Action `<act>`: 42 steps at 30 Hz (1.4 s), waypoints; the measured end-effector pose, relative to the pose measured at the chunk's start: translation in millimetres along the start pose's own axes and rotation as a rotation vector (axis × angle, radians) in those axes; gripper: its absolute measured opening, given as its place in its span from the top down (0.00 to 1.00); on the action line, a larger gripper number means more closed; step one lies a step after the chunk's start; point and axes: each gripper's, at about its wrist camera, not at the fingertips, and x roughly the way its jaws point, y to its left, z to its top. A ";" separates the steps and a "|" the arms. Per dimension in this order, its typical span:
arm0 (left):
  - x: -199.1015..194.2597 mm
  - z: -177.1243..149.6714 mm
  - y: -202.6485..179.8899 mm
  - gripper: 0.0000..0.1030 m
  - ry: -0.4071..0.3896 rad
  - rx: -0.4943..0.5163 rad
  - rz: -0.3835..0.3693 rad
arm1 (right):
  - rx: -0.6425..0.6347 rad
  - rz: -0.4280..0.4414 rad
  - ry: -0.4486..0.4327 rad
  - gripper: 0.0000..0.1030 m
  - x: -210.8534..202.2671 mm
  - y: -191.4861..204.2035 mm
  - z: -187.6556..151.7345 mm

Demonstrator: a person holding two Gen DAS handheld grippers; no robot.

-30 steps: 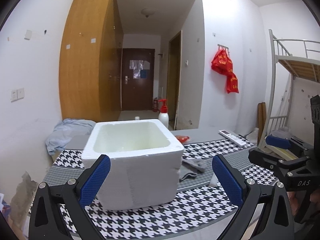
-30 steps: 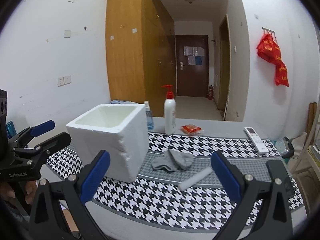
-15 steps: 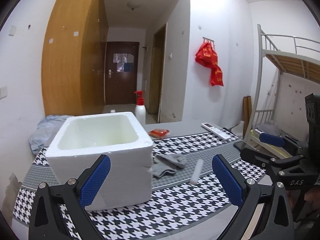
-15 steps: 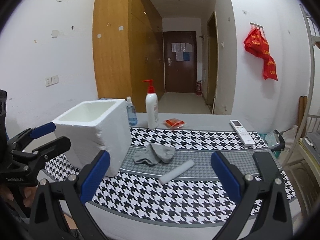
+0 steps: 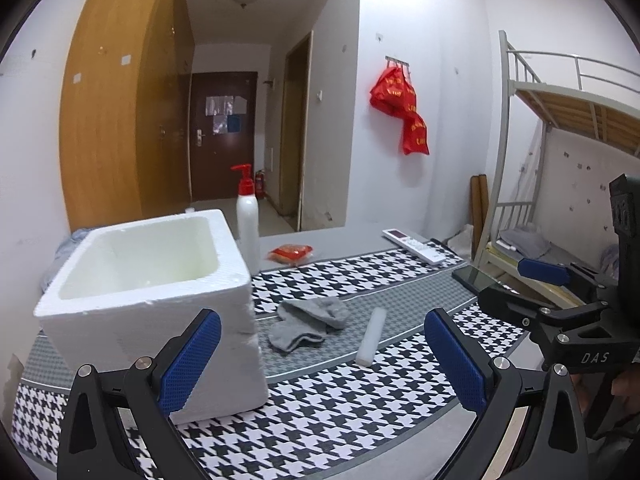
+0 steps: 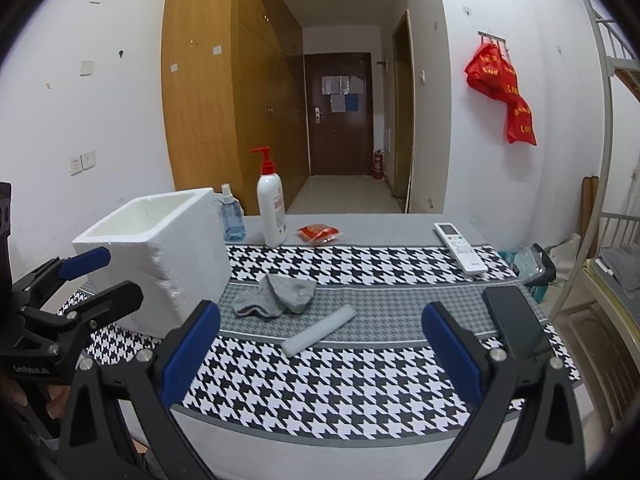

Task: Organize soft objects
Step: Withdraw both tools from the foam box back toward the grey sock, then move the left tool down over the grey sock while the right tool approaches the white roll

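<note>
grey socks (image 5: 308, 322) lie in a crumpled heap on the grey band of the houndstooth cloth (image 5: 352, 396), just right of the white foam box (image 5: 148, 300). not touching the box as far as can be told.
white foam stick (image 5: 371, 336) lies flat just right of the socks, on the far side from the box, its near end over the edge of the checked band.
foam box: open top, nothing visible inside, standing upright on the left part of the desk (image 6: 380, 226).

left tool (image 5: 320, 364): spread wide, blue pads (image 5: 190, 360) well apart, gripping nothing. its left pad sits in front of the box's near corner in this view; contact cannot be told. socks and stick appear in the gap between the pads, farther out on the cloth.
right tool (image 6: 320, 356): also wide, empty, touching nothing. hangs over the near edge of the cloth, right of the box; the stick and socks lie beyond it, between its pads in view.
each tool shows in the other's camera, at the frame edge, pads parted there too.

behind the box: pump bottle (image 6: 271, 204) with red top, upright; small blue spray bottle (image 6: 232, 216) just beside the box's back corner.
right of the pump bottle: red packet (image 6: 318, 233). farther right from the box: white remote (image 6: 460, 246), then a dark phone (image 6: 514, 322) near the desk's right edge.
</note>
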 end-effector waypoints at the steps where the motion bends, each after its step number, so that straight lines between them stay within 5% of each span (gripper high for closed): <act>1: 3.2 0.3 0.0 0.01 0.005 -0.001 0.001 | 0.000 -0.003 0.007 0.01 2.0 -1.7 -0.9; 26: 56.3 2.7 -18.9 0.01 0.079 0.002 -0.038 | 0.036 -0.026 0.086 0.01 33.6 -35.2 -8.1; 42: 97.1 7.2 -23.1 0.01 0.133 0.000 0.038 | 0.059 -0.008 0.133 0.01 62.4 -56.4 -11.8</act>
